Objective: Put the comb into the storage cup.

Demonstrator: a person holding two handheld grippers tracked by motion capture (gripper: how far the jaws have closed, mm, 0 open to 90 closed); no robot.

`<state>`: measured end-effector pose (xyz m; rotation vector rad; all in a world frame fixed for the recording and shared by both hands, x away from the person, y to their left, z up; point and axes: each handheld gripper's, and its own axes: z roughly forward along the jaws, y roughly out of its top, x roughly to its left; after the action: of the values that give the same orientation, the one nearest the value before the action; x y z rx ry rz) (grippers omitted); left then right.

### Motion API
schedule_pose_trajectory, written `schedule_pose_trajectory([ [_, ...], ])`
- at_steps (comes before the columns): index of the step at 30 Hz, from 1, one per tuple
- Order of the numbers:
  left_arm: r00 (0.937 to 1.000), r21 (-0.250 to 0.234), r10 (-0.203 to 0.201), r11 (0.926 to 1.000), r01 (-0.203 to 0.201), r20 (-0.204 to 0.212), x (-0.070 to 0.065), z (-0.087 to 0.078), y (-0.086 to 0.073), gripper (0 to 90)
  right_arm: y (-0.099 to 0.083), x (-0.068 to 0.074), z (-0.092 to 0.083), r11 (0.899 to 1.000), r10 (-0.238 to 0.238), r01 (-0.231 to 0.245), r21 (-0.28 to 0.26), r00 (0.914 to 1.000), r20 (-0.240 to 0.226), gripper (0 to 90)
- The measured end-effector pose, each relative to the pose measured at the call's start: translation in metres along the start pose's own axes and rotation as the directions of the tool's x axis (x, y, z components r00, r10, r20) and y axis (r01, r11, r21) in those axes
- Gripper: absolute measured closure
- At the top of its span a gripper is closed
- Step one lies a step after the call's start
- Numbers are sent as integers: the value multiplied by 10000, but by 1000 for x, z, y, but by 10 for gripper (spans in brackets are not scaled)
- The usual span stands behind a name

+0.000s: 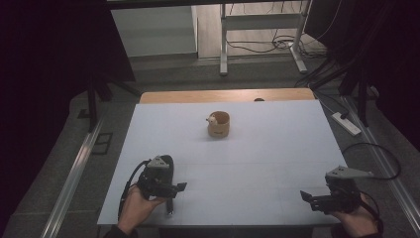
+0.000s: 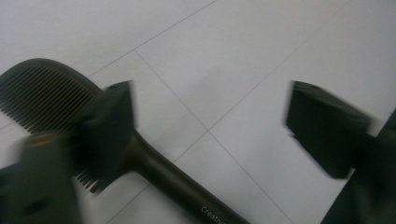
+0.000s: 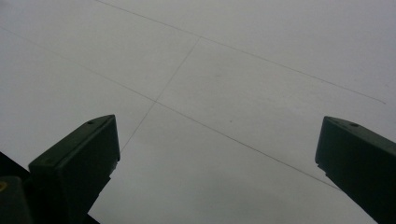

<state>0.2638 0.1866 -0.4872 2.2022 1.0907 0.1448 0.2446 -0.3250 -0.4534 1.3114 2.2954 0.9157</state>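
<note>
Left gripper [image 2: 210,126] jaws apart over one comb [image 2: 154,163] | right gripper [image 3: 217,154] jaws apart | one cup [image 1: 218,124]

The comb [image 2: 154,163] is looking like dark, smooth plastic with a slight sheen along its handle. The table [image 1: 267,163] is showing a pale, matt, smooth top with fine seams, and bare wood at its far edge. The cup [image 1: 218,125] at the middle is appearing as light, matt wood.
</note>
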Motion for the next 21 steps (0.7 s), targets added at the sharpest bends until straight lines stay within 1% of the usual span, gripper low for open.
schedule_pose_trajectory([
  [2,9999,52,-19,10000,20,-140,0,0,1,405,0,0,0,10000,-5,5,11,10000,-8,3],
  [3,9999,92,27,10000,-26,-134,0,-1,1,475,0,0,0,10000,-5,5,18,10000,-10,3],
  [5,9999,68,-69,10000,70,-137,1,-2,1,638,0,0,0,10000,-10,10,36,10000,-21,4],
  [6,9999,34,-112,9999,112,-34,1,-4,1,716,0,0,0,10000,-14,14,46,10000,-26,5],
  [7,9999,-10,-115,9999,115,-15,2,-4,1,792,0,0,1,10000,-22,22,49,10000,-27,6],
  [9,10000,-15,-85,10000,85,-20,2,-5,2,883,0,0,1,10000,-32,32,72,10000,-21,6],
  [14,9999,477,138,9988,-137,-4,3,3,0,884,0,0,1,10000,-51,51,77,10000,-30,9],
  [19,9992,991,388,9943,-383,-28,4,12,-4,884,0,0,1,9999,-62,62,91,10000,-35,10],
  [21,9992,1123,405,9929,-398,-34,4,14,-5,884,0,1,1,9999,-74,74,100,10000,-36,11],
])
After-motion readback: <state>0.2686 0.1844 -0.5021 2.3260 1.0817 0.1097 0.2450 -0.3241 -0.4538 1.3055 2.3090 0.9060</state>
